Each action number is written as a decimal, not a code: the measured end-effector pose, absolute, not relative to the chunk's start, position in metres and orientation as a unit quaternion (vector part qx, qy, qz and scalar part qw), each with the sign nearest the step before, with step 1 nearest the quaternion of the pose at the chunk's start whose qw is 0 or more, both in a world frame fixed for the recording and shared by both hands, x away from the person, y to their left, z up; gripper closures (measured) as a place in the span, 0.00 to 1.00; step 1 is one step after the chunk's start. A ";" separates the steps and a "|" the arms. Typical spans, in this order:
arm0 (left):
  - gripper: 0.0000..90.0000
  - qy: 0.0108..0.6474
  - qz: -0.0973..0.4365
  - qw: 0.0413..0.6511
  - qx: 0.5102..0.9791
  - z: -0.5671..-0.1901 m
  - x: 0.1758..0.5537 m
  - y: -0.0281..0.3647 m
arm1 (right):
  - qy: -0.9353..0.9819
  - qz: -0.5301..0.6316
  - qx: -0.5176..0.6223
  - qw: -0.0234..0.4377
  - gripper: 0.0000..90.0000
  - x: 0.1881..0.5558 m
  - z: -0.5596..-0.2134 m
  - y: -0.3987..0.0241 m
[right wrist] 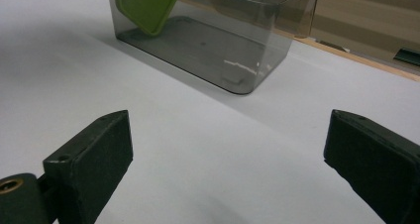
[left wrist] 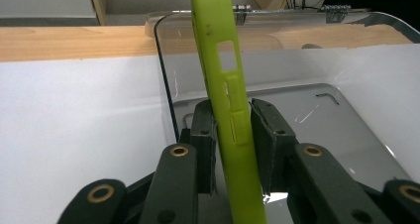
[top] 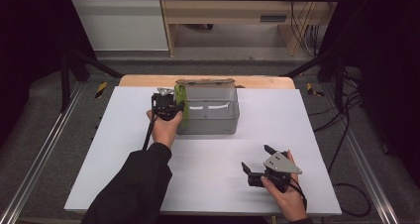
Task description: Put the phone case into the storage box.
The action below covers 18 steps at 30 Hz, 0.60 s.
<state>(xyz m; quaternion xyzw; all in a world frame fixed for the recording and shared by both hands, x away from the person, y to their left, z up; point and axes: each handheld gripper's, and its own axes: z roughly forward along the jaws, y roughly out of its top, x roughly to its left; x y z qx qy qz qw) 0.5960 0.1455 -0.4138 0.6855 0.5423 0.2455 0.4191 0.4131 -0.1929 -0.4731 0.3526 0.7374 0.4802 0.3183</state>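
- I count one green case (left wrist: 232, 120), one clear box (top: 210, 110), two grippers.
- My left gripper (top: 168, 105) clamps the case edge-on, upright over the box's left end.
- My right gripper (top: 262, 167) rests near the table's (top: 297, 115) front, jaws spread, empty.
- The left gripper view reveals the case's side cutouts.

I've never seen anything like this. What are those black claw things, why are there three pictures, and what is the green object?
A person sits at a white table holding hand-operated tongs in each hand. One picture looks down from above; the other two come from small cameras riding on each tool. The left tongs pinch a lime-green phone case on edge, at the left end of a clear smoky plastic box with its lid swung open. The right tongs rest on the table, spread wide open and holding nothing, pointing toward the box.
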 end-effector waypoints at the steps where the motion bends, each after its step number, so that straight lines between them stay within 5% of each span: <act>1: 0.79 0.542 0.246 0.419 0.685 -0.414 0.596 0.145 | 0.737 0.481 0.352 0.318 0.05 0.413 -0.473 -0.193; 18: 0.72 0.531 0.267 0.416 0.688 -0.414 0.596 0.142 | 0.738 0.481 0.351 0.317 0.05 0.413 -0.473 -0.193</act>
